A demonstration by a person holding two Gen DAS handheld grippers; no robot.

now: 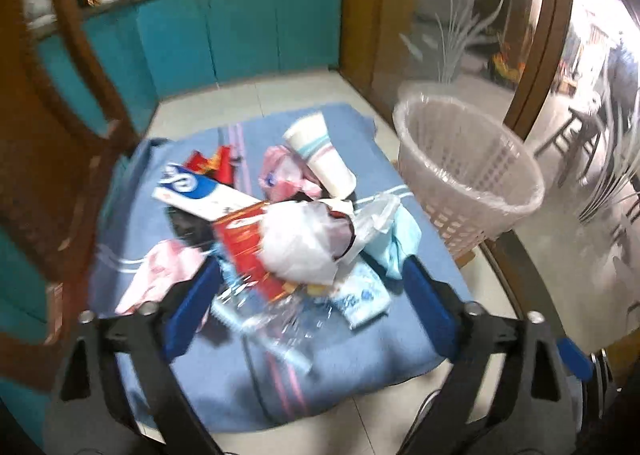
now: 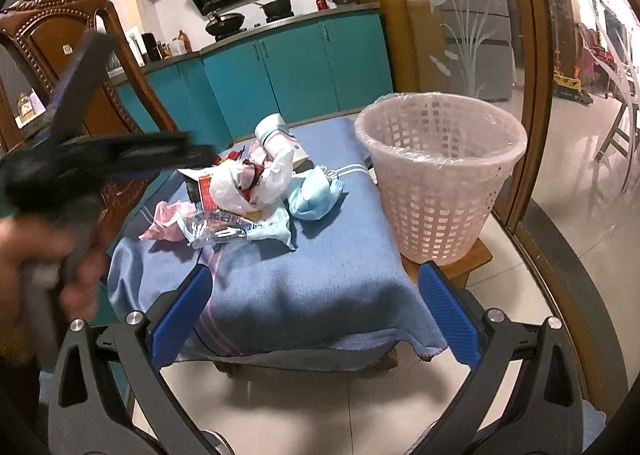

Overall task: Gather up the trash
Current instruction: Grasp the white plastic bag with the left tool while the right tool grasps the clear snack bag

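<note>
Left wrist view: the left gripper (image 1: 310, 287) hangs spread and empty over the trash (image 1: 296, 223) heaped on the cloth (image 1: 352, 359), likely choosing a piece. Right wrist view: the right gripper (image 2: 316, 307) waits spread and empty short of the heap, the bin (image 2: 440, 171) beside it for drops.

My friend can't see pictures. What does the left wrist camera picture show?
A pile of trash sits on a blue blanket: a white paper cup, a crumpled white plastic bag and a red box. The open left gripper hangs above the pile, empty. A white plastic basket stands to the right.
</note>
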